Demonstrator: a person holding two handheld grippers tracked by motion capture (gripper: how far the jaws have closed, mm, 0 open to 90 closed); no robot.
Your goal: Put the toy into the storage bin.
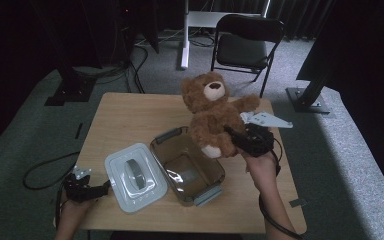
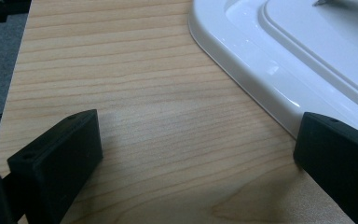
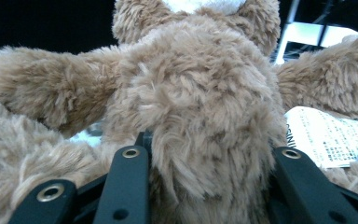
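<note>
1. We hold the fluffy brown teddy bear (image 1: 212, 116) in our right gripper (image 1: 244, 140); its black fingers (image 3: 126, 186) are clamped on either side of the bear's furry body.
2. The bear hangs upright above the far end of the clear glass rectangular container (image 1: 187, 167), clear of the light wooden counter (image 1: 130, 120).
3. A white printed label (image 3: 326, 135) shows at the bear's side in the right gripper view.
4. Our left gripper (image 1: 87, 190) rests low at the counter's near left corner, fingers (image 2: 56, 163) spread wide with nothing between them.
5. Just beside it lies the white plastic lid with a grey handle (image 1: 135, 176), flat on the counter, one finger touching its rim.
</note>
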